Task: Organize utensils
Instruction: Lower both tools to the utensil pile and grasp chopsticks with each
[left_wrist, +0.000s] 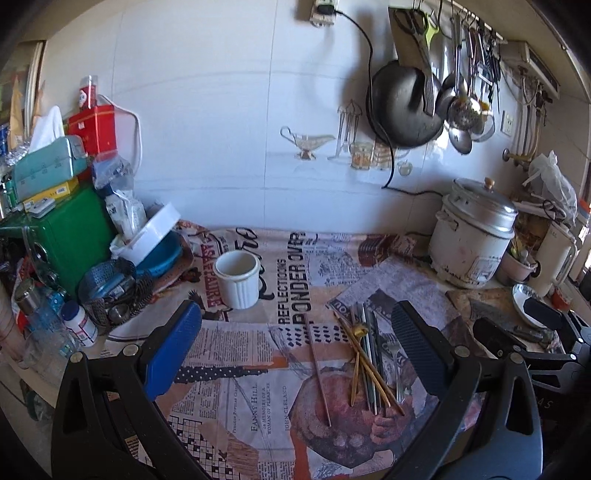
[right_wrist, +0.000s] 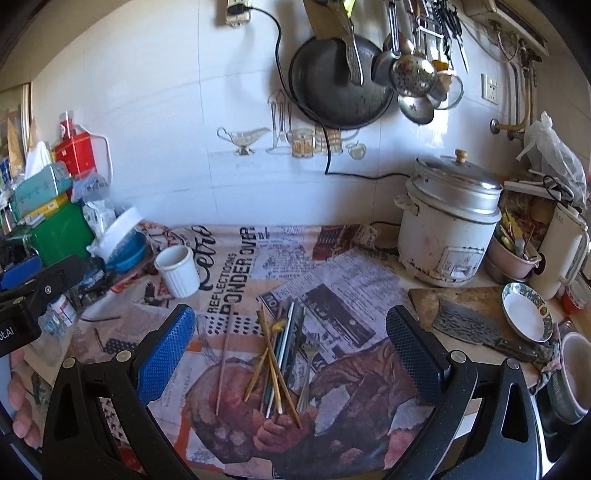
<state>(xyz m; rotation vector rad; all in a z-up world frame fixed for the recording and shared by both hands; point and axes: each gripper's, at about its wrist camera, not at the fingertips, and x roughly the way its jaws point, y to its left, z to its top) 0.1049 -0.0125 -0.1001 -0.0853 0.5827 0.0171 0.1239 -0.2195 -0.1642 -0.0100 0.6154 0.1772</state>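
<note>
A heap of utensils (left_wrist: 371, 363) lies on the newspaper-print cloth: gold and steel chopsticks, a fork, a small gold spoon. One brown chopstick (left_wrist: 317, 368) lies apart to its left. A white ribbed cup (left_wrist: 238, 279) stands upright behind them, empty. My left gripper (left_wrist: 295, 343) hovers open above the cloth, the heap under its right finger. The right gripper (right_wrist: 290, 341) is open too, over the same heap (right_wrist: 282, 363), with the lone chopstick (right_wrist: 224, 354) and the cup (right_wrist: 178, 270) to its left. The right gripper (left_wrist: 517, 325) shows in the left view, the left gripper (right_wrist: 40, 284) in the right view.
A rice cooker (right_wrist: 448, 229) stands at the back right. A cleaver (right_wrist: 476, 330) rests on a cutting board next to a small dish (right_wrist: 526, 317). Boxes, a green tin (left_wrist: 70, 236), a mesh basket (left_wrist: 110, 295) and bottles crowd the left. A pan and ladles hang on the wall.
</note>
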